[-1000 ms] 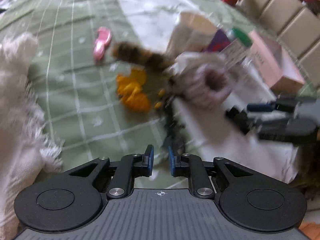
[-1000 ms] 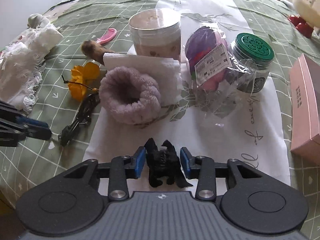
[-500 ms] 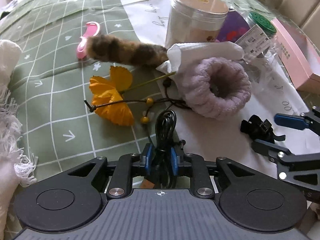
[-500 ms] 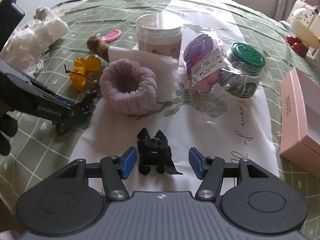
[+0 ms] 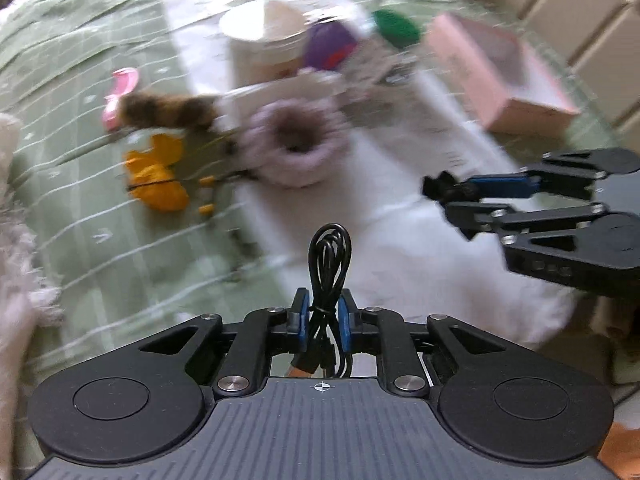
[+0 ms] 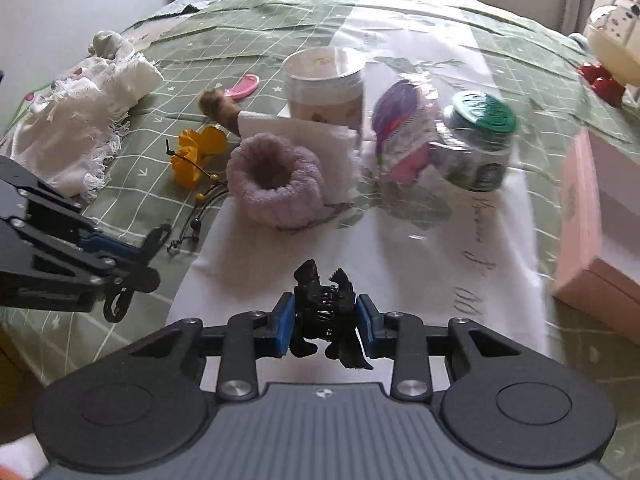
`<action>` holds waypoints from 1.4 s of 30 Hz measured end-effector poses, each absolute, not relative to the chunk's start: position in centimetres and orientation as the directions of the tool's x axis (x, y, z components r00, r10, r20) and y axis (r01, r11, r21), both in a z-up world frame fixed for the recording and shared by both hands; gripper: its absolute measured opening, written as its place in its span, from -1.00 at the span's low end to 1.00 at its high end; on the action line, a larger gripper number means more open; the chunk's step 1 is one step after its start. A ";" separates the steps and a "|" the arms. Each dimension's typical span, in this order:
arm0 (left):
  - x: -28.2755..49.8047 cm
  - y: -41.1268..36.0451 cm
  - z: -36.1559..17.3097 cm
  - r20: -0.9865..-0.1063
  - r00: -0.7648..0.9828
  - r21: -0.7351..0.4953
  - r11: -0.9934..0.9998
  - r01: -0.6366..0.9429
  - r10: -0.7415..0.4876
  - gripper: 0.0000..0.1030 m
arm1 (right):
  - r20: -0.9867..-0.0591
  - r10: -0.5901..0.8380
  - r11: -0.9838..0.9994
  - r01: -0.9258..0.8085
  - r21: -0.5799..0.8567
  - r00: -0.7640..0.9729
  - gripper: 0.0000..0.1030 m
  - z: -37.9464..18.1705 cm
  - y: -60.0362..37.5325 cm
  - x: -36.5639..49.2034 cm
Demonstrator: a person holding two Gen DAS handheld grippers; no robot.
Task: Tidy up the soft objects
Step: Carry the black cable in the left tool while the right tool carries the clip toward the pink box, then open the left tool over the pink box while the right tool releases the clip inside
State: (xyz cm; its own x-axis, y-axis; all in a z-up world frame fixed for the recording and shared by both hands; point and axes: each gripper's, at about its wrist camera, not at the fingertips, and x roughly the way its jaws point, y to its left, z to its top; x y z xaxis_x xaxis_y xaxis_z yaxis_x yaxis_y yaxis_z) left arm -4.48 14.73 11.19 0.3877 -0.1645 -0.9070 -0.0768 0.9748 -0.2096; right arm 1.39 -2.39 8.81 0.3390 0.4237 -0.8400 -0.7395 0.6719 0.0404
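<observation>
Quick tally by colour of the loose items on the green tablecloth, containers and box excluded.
Black: 2, the coiled black cable and the black plastic hair claw
Pink: 1, the small pink plastic comb
Lilac: 1, the fluffy lilac scrunchie
Yellow: 1, the yellow fabric flower
Brown: 1, the brown furry tail
White: 1, the white fringed cloth
Total: 7

My blue pads (image 6: 282, 322) flank a black hair claw (image 6: 325, 307); beyond, a lilac scrunchie (image 6: 276, 180), orange flower (image 6: 196, 152), green white-gridded tablecloth (image 6: 240, 24).
</observation>
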 end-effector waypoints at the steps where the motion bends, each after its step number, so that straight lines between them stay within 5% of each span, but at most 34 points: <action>1: -4.1 14.0 11.7 -0.900 0.393 -0.228 0.972 -0.062 -0.186 -0.65 | -0.840 0.421 0.679 -0.733 0.041 0.343 -0.37 9.4 -3.1 1.5; 15: 7.9 -2.9 16.2 -0.757 0.359 -0.456 0.835 0.308 -0.546 -0.65 | -0.822 0.199 0.866 -0.488 -0.107 0.534 -0.37 14.5 -19.4 4.6; 26: 20.2 -5.1 19.6 -0.619 0.622 -0.413 0.872 0.262 -0.480 -0.60 | -0.603 0.162 0.962 -0.260 -0.078 0.781 -0.36 18.4 -26.1 12.5; 28: 21.6 -4.8 19.3 -0.635 0.635 -0.394 0.892 0.222 -0.439 -0.59 | -0.556 0.171 0.973 -0.229 -0.035 0.814 -0.15 18.9 -25.7 14.5; 30: 21.7 -4.2 18.5 -0.632 0.645 -0.403 0.893 0.202 -0.431 -0.59 | -0.561 0.175 0.976 -0.219 -0.012 0.809 0.12 18.9 -25.0 15.9; 42: 7.2 7.5 10.1 -0.768 0.568 -0.360 0.933 -0.001 -0.296 -0.59 | -0.825 0.229 0.934 -0.356 0.035 0.518 0.12 9.7 -15.6 10.7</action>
State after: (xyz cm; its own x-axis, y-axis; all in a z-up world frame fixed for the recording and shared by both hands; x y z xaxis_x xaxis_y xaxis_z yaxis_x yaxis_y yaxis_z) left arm 7.17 7.45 10.10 0.5684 -0.2962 -0.7676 -0.0005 0.9328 -0.3603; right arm 10.66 -15.56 9.66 0.5175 0.2286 -0.8246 -0.3564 0.9337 0.0351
